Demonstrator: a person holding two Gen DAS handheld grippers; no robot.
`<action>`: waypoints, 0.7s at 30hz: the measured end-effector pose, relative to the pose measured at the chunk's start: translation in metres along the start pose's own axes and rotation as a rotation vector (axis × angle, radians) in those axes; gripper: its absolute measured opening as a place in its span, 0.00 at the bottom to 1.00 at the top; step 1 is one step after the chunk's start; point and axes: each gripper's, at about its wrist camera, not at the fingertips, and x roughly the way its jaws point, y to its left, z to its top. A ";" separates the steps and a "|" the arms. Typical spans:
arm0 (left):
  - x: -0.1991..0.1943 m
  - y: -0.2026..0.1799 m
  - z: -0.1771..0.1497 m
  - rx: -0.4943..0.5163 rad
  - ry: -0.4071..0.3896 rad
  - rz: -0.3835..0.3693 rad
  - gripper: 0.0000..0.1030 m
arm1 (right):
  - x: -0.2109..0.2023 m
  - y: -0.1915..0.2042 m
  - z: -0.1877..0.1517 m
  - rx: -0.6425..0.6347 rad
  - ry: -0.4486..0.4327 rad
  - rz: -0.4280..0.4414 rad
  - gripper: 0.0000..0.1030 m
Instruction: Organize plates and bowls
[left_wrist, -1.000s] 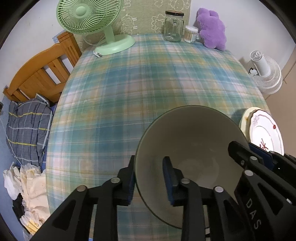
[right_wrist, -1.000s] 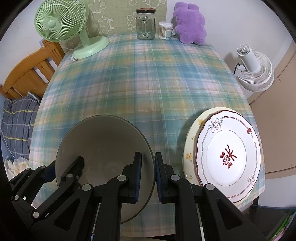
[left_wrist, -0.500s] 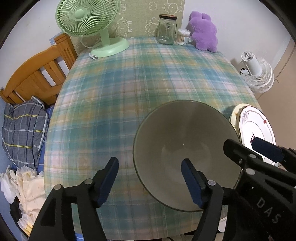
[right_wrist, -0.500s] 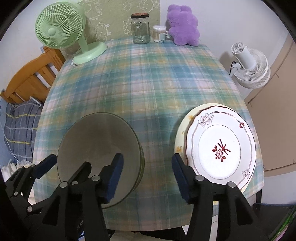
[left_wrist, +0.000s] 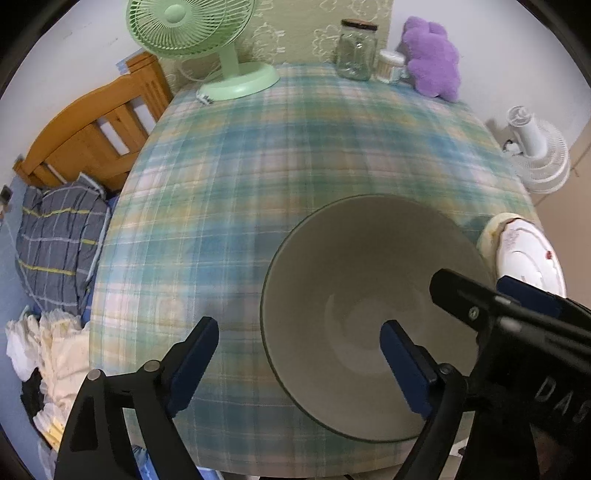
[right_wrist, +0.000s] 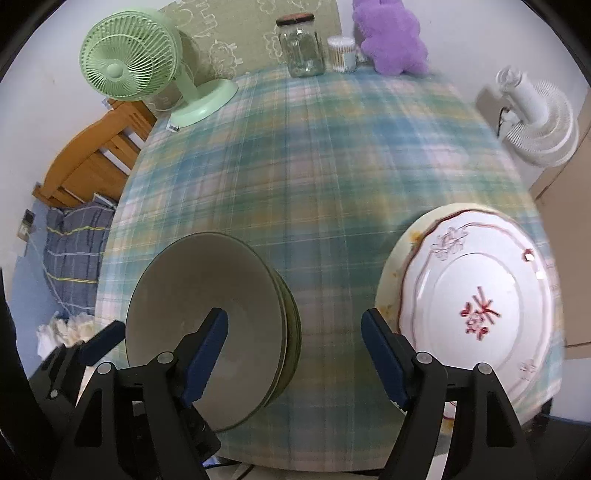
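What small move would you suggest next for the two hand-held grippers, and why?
Probably back both away. The left hand-held gripper and right hand-held gripper are open and hold nothing, the gray bowl sits nested in the bowl stack, and the white plate rests on the cream plate, so nothing seems left to sort.

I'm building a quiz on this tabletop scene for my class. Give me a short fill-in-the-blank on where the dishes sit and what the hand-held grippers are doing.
1. Both the left hand-held gripper and the right hand-held gripper have their jaws ____.
2. The grey-green bowl rests nested in a ____ of bowls.
3. The white plate with the red flower pattern lies on top of a cream ____.
4. The table is covered by a ____ cloth.

Missing words: open; stack; plate; plaid
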 end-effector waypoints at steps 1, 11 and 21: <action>0.003 0.000 0.000 -0.010 0.011 0.009 0.88 | 0.003 -0.003 0.001 0.011 0.010 0.012 0.75; 0.015 0.006 -0.005 -0.091 0.054 0.031 0.88 | 0.047 -0.015 0.000 0.049 0.151 0.093 0.53; 0.022 0.011 0.000 -0.033 0.036 -0.037 0.87 | 0.051 -0.007 0.000 0.041 0.157 0.133 0.32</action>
